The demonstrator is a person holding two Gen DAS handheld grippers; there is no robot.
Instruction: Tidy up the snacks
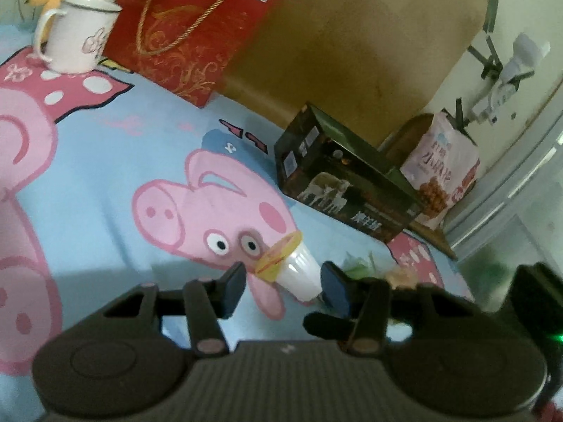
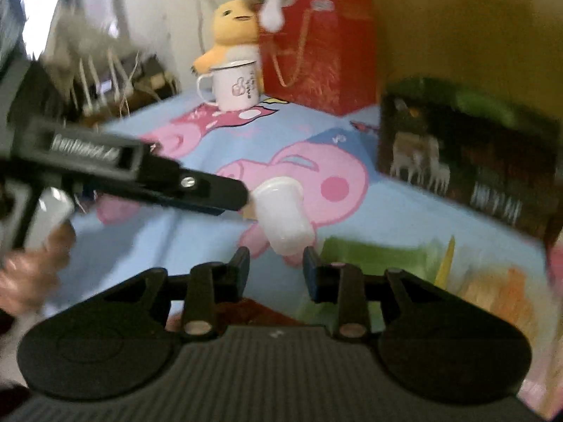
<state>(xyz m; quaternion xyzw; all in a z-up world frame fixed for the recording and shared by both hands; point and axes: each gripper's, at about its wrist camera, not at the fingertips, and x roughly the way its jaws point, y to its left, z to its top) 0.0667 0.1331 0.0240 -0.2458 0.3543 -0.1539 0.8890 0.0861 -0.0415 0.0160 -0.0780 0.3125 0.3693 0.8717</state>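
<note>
White plastic, a small jelly cup [image 1: 299, 274] with a yellow lid lies tipped on its side on a pale blue cartoon-pig sheet [image 1: 116, 147]. Whether a bed or a table is beneath the sheet cannot be told.

In the left wrist view the cup lies between the fingers of the left tongs [image 1: 283, 290], its lid toward 11 o'clock. The jaws stand apart, wider than the cup; the right finger [image 1: 334, 290] is just beside the cup's base, while a gap shows between the left finger and the lid. They are not clamped on it.

In the right wrist view the right tongs [image 2: 276, 267] are also parted, holding nothing, with the cup just beyond their tips at 12 o'clock. The other tool reaches in from 9 o'clock, held by a blurred hand [image 2: 31, 267], its tip touching the cup's lid end.

Round about: a dark box printed with white animals [image 1: 337, 179] stands at 1 o'clock from the cup in the left view, and a pink snack bag [image 1: 443, 172] leans just behind it. A red gift bag [image 1: 190, 31] with gold cord is at 11 o'clock, a white enamel mug [image 1: 75, 31] beside it, and a yellow plush toy [image 2: 232, 21] behind the mug. A green and orange packet [image 2: 404, 263] lies blurred at 3 o'clock, close to the right tongs.
</note>
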